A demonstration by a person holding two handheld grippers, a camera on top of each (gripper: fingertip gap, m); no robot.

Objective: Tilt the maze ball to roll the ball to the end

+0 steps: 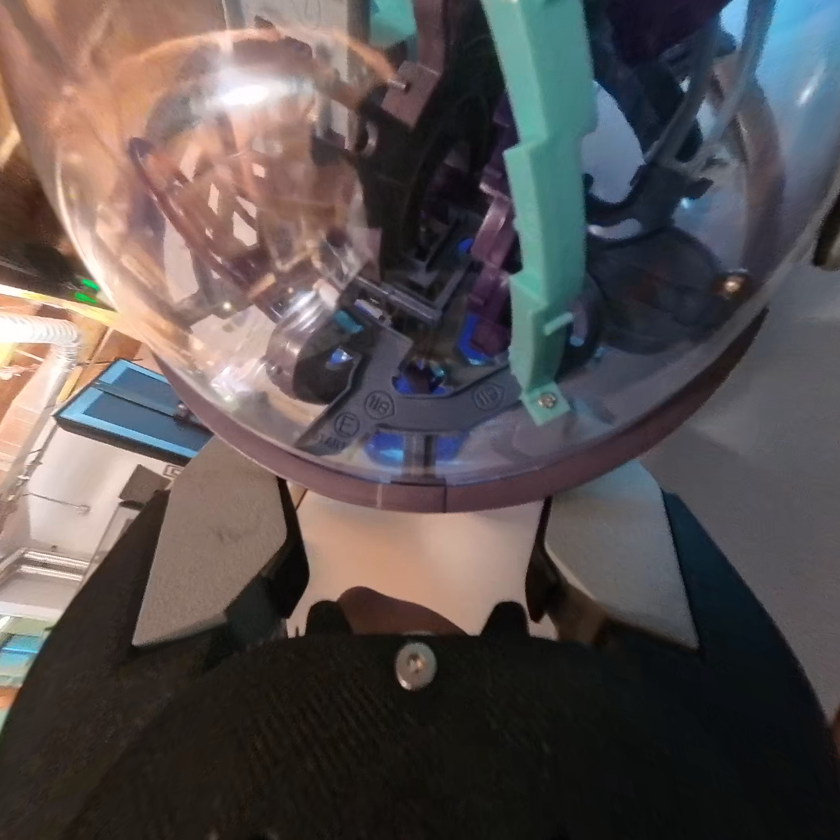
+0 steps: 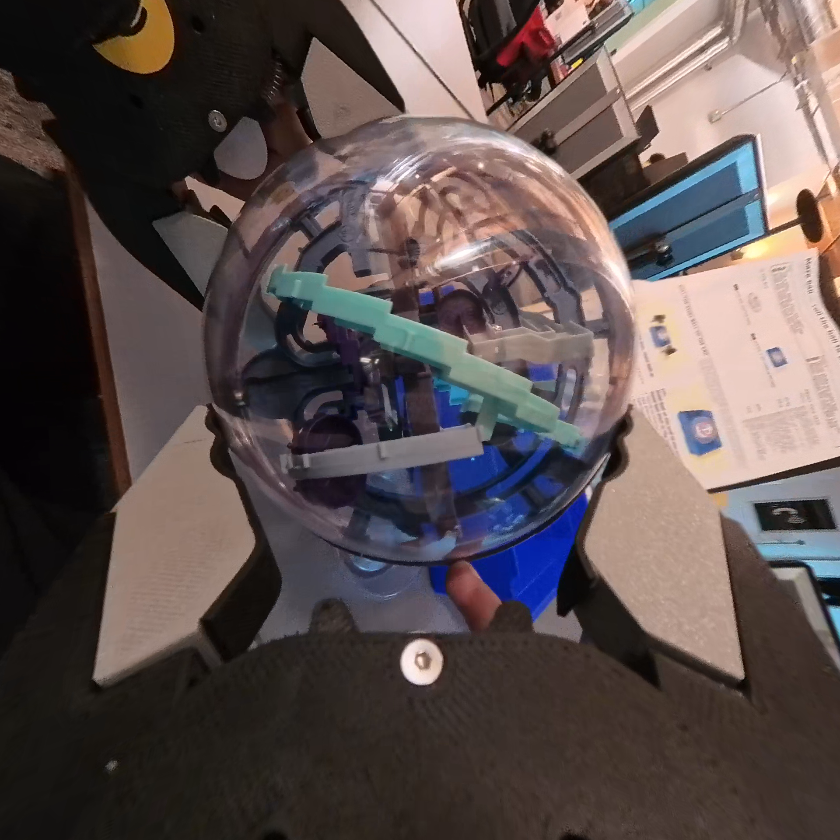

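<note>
Clamped across its widest part in the right gripper, jaws spread very wide, dark fingertips pressed to opposite flanks of the maze ball. Directly ahead of that gripper, filling the span between the fingers, raised clear above a blue bin, with a printed sheet off to the right. From the far side, met by the left gripper, also wide open but less so, gripping a narrower cap of the sphere near the purple seam band; tips hidden behind that band in its own view, yet seen bearing on the shell in the right wrist view. So: held from two opposing sides, each gripper equally close, with the turning axis judged to run from one gripper to the other through the centre. Hard, clear, glossy plastic shell, perfectly round, likely slippery under flat pads. Inside, rigid moulded tracks: a stepped teal track slanting down to the right, a straight grey track below it, dark curved rails and purple pieces behind. Small rolling ball not picked out with any certainty amid glare and blur. A person's fingertip just under the shell.
</note>
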